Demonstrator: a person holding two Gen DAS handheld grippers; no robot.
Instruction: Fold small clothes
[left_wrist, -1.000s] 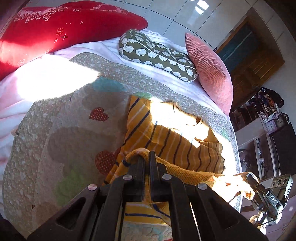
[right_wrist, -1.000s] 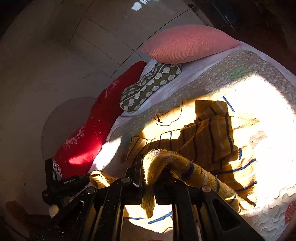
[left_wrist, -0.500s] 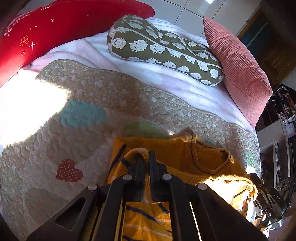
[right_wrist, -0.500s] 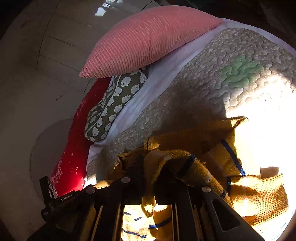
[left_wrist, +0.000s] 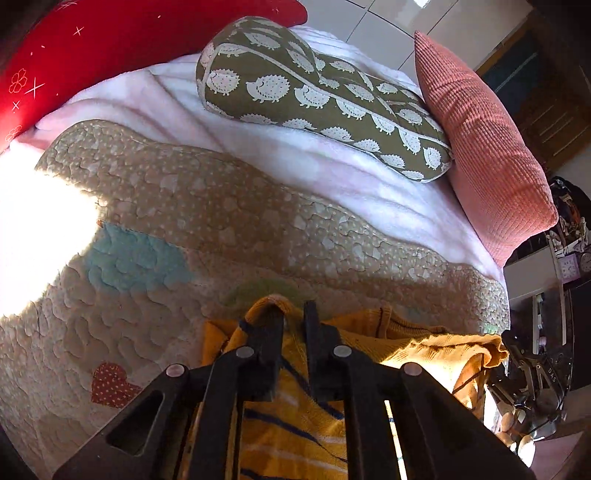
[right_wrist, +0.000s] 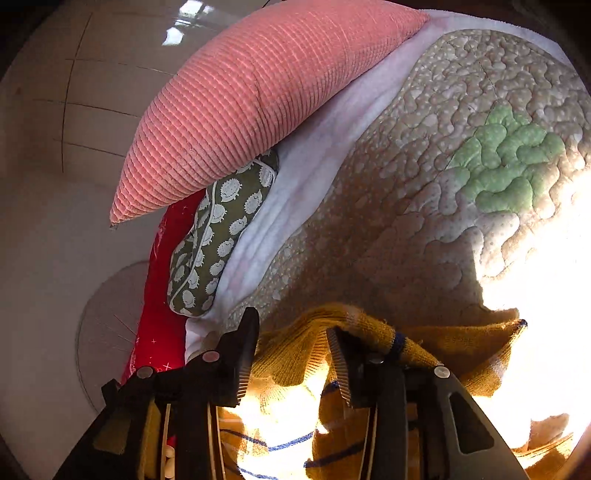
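Observation:
A small mustard-yellow knitted sweater with navy and white stripes (left_wrist: 295, 424) lies folded over on the quilted bedspread (left_wrist: 155, 258). My left gripper (left_wrist: 293, 314) has its jaws slightly parted, with a fold of the sweater still lying between them. In the right wrist view my right gripper (right_wrist: 291, 332) is open, and the sweater's edge (right_wrist: 369, 332) is draped over its right finger (right_wrist: 340, 354). The right gripper also shows in the left wrist view (left_wrist: 532, 373) at the sweater's far right end.
A hedgehog-print bolster (left_wrist: 325, 99), a pink ribbed pillow (left_wrist: 487, 147) and a red cushion (left_wrist: 110, 40) line the head of the bed. A bright sun patch (left_wrist: 33, 236) lies on the left. Shelves and furniture (left_wrist: 561, 266) stand past the right edge.
Both grippers carried the sweater's hem away toward the pillows, folding it over itself. The right gripper has opened; the left jaws have parted slightly.

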